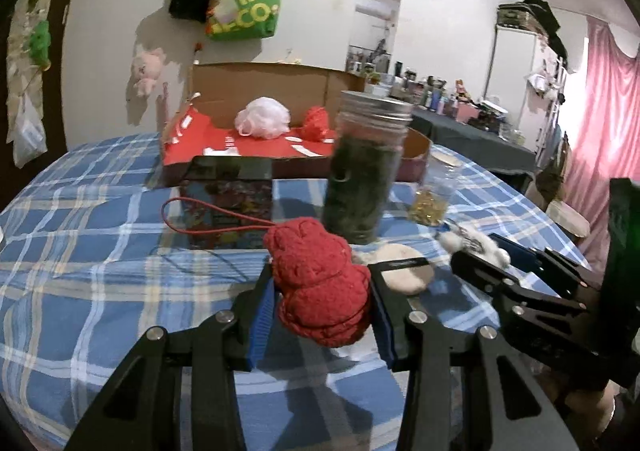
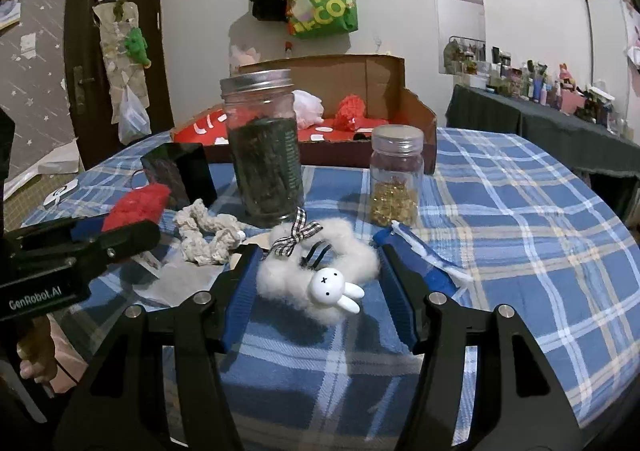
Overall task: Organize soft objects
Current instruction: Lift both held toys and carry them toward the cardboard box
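A red knitted plush toy [image 1: 320,283] with a thin red cord loop sits between the blue pads of my left gripper [image 1: 320,271], which is shut on it just above the blue plaid tablecloth [image 1: 100,271]. My right gripper [image 2: 318,251] is shut on a white fluffy toy [image 2: 316,275] that has a small bunny head and a checked bow. The toy rests low over the cloth. Each gripper shows in the other's view: the left gripper [image 2: 120,225] with the red toy [image 2: 138,203], and the right gripper [image 1: 480,251] with white fluff. A cream knitted piece [image 2: 208,237] lies between them.
Just ahead stand a tall jar of dark green stuff [image 2: 264,155], a small jar with gold contents [image 2: 396,179] and a dark printed box [image 1: 228,203]. Behind them is a cardboard box with a red floor [image 1: 260,155], holding a pink puff [image 1: 262,117] and a red item [image 1: 318,123].
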A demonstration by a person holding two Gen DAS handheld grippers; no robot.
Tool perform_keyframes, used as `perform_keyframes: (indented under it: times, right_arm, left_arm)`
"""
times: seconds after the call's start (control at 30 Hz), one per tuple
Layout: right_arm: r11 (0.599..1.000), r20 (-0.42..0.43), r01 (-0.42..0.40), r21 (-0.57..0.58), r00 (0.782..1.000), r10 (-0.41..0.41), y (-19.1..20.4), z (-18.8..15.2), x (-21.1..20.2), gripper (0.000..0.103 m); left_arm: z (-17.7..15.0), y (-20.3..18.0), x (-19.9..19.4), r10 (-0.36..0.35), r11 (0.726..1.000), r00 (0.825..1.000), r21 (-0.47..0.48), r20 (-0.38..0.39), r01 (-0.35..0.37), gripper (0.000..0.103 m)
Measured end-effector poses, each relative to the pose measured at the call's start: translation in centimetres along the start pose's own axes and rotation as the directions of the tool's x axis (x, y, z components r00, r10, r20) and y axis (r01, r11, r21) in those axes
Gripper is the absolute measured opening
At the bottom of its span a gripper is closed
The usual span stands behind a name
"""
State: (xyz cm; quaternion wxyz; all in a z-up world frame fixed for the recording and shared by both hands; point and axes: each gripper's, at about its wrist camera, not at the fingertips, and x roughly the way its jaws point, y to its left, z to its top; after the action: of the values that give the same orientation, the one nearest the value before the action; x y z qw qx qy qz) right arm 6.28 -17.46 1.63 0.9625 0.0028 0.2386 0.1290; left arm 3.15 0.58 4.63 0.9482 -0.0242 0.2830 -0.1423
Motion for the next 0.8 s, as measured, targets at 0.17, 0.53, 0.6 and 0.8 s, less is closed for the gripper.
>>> perform_keyframes:
  times: [0.17,0.53,0.6,0.8]
  right_arm:
    - [1.0,-0.002,-0.021,-0.007,1.0,0.021,0.4,0.0,0.0,0.057]
    - [0.999,-0.019,-0.039,-0.003,0.999,0.038,0.4,-0.3,0.2,0.057]
    - [0.999,-0.022,-0.034,-0.002,0.999,0.034,0.4,-0.3,0.2,0.057]
    - [1.0,-0.029,-0.007,-0.003,1.0,0.007,-0.5,-0.3,0.1,0.057]
  left_arm:
    - [-0.1,-0.7,0.1,-0.014,1.0,1.0,0.022,-0.006,0.014,0.046]
    - [-0.2,-0.8,0.5,-0.016,1.0,1.0,0.021,-0.023,0.017,0.046]
    - [-0.3,-0.6,0.6,-0.01,1.0,1.0,0.016,-0.027,0.011,0.046]
    - [-0.6,0.8,0.6,0.026,1.0,0.998,-0.011,-0.052,-0.027,0.046]
